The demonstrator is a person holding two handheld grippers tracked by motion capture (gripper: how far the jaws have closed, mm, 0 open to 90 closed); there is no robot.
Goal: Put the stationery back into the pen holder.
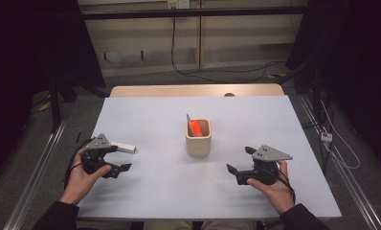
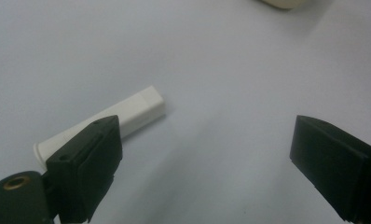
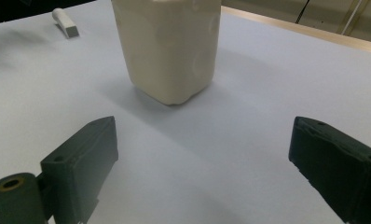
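On the white table (image 1: 145,191) a cream cup (image 1: 198,138) stands upright near the middle, with an orange thing (image 1: 196,127) and a grey blade-like piece (image 1: 189,120) sticking up inside it. A white stick (image 1: 123,147) lies flat on the table towards the left side, well apart from the cup. The left gripper (image 1: 122,159) sits low over the table at the near left, held in the person's left hand (image 1: 81,179), and its jaws stand wide apart with nothing between them. In the left gripper view the white stick (image 2: 127,116) lies just beyond the left jaw, its near end hidden behind that jaw, its squared end pointing away and to the right; whether jaw and stick touch cannot be told. The right gripper (image 1: 237,160) is at the near right, held in the right hand (image 1: 274,189), jaws also spread wide and empty. In the right gripper view the cup (image 3: 167,46) stands ahead of the jaws, apart from both, slightly left of centre, and the white stick (image 3: 65,22) lies far off at the upper left.
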